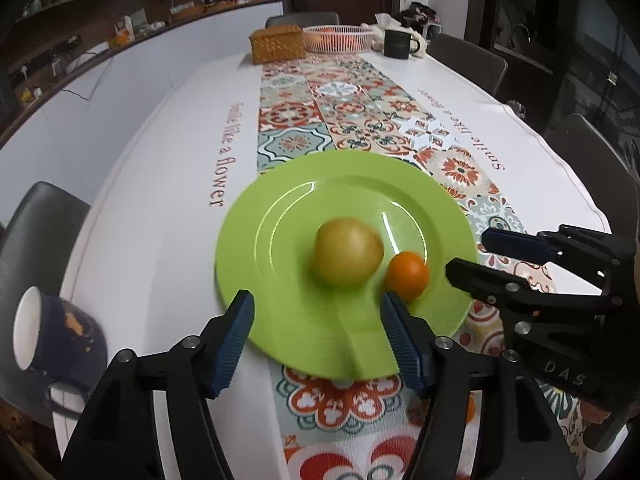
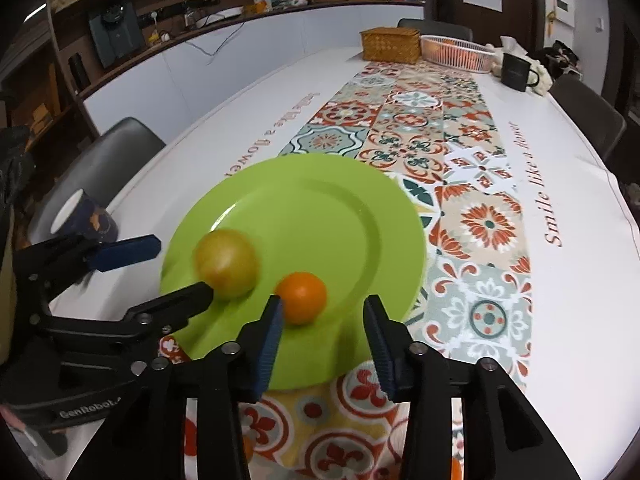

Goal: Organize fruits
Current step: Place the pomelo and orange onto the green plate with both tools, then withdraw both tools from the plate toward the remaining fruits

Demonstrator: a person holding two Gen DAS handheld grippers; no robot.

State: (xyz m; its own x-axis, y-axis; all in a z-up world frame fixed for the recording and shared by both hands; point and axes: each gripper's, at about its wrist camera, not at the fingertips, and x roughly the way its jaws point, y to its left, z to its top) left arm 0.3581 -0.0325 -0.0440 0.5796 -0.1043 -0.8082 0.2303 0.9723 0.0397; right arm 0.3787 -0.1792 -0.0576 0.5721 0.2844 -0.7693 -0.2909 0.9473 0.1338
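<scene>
Now both fruits sit on the green plate (image 1: 280, 216) — yellow apple (image 1: 347, 251), orange (image 2: 301, 297) touching. Left gripper (image 1: 316, 340) and right gripper (image 2: 323, 340) gape empty; best withdraw straight back, brushing neither.

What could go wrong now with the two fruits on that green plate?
Both claws stand open and empty. The yellow fruit looks blurred, so it may be rolling; it could bump the orange beside it or run off the shallow green plate. The left claw and right claw are close together and could collide.
</scene>
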